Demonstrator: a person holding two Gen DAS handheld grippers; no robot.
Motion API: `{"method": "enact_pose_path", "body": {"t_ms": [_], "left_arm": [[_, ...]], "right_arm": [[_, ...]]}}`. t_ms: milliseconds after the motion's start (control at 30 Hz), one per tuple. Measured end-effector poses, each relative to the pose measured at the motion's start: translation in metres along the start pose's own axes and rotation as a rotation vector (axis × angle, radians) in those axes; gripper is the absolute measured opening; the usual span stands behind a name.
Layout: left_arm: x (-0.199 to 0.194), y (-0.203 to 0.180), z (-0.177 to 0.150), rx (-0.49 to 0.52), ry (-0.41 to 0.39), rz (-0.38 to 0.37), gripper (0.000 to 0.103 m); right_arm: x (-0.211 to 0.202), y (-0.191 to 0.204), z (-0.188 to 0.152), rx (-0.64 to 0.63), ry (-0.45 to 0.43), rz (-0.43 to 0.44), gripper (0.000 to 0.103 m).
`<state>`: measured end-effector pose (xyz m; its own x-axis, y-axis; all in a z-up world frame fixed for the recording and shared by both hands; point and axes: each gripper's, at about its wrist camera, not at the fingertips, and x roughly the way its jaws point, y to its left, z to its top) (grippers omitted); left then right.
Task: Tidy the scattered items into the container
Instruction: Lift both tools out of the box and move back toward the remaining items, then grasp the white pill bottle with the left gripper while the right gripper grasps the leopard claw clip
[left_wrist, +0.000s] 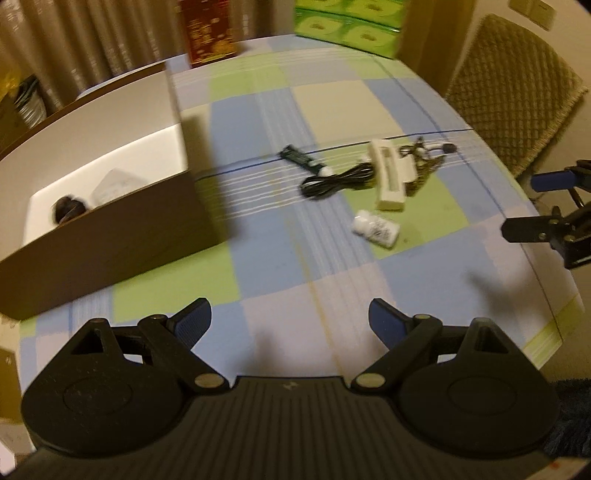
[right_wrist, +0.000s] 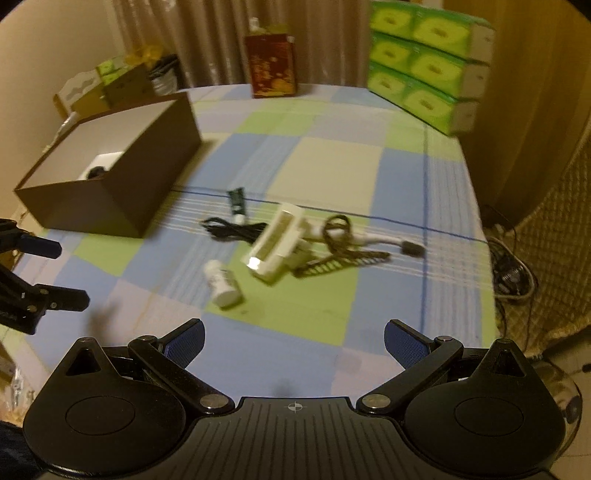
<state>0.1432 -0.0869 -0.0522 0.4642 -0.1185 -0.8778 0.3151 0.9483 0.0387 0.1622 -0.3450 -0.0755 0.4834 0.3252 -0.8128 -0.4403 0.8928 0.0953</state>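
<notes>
A brown box (left_wrist: 122, 229) (right_wrist: 122, 206) with a white inside stands at the table's left; a dark object (left_wrist: 66, 210) and a pale packet (left_wrist: 110, 184) lie in it. Scattered at mid-table are a white bottle (left_wrist: 375, 229) (right_wrist: 223, 282), a white oblong case (left_wrist: 388, 177) (right_wrist: 277, 240), a black cable (left_wrist: 336, 181) (right_wrist: 232, 229), a small dark green tube (left_wrist: 299, 158) (right_wrist: 237, 201), a brown braided cord (right_wrist: 343, 251) and a white cable with a black end (right_wrist: 410, 248). My left gripper (left_wrist: 288, 314) (right_wrist: 55, 273) and my right gripper (right_wrist: 293, 332) (left_wrist: 546, 206) both hang open and hold nothing, short of the items.
The checked cloth (left_wrist: 332, 103) covers the table. A red carton (right_wrist: 275, 66) and stacked green tissue packs (right_wrist: 424, 66) stand at the far edge. A chair with a woven cushion (left_wrist: 517, 92) is at the right. Cables (right_wrist: 513, 273) lie on the floor past the right edge.
</notes>
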Motion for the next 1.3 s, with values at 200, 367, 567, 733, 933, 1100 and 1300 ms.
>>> {"method": "enact_pose_path", "body": {"t_ms": [200, 367, 567, 733, 933, 1100, 1300], "left_arm": [[0.021, -0.023, 0.014, 0.075, -0.014, -0.051, 0.09], [0.04, -0.04, 0.026, 0.145, -0.024, -0.092, 0.089], [0.066, -0.057, 0.039, 0.223, -0.031, -0.128, 0.089], [0.086, -0.064, 0.048, 0.267, -0.026, -0.15, 0.083], [0.108, -0.069, 0.055, 0.295, -0.006, -0.172, 0.076], [0.121, -0.073, 0.06, 0.308, 0.011, -0.183, 0.063], [0.131, -0.069, 0.06, 0.305, 0.039, -0.198, 0.043]], "right_arm": [[0.01, -0.027, -0.005, 0.029, 0.01, -0.028, 0.101], [0.02, -0.043, -0.005, 0.033, 0.025, -0.036, 0.101], [0.031, -0.056, -0.006, 0.037, 0.037, -0.028, 0.101], [0.043, -0.068, -0.007, 0.047, 0.056, -0.029, 0.101], [0.055, -0.08, -0.005, 0.058, 0.072, -0.032, 0.101], [0.061, -0.085, 0.001, 0.056, 0.071, -0.021, 0.101], [0.066, -0.084, 0.007, 0.041, 0.062, -0.005, 0.1]]}}
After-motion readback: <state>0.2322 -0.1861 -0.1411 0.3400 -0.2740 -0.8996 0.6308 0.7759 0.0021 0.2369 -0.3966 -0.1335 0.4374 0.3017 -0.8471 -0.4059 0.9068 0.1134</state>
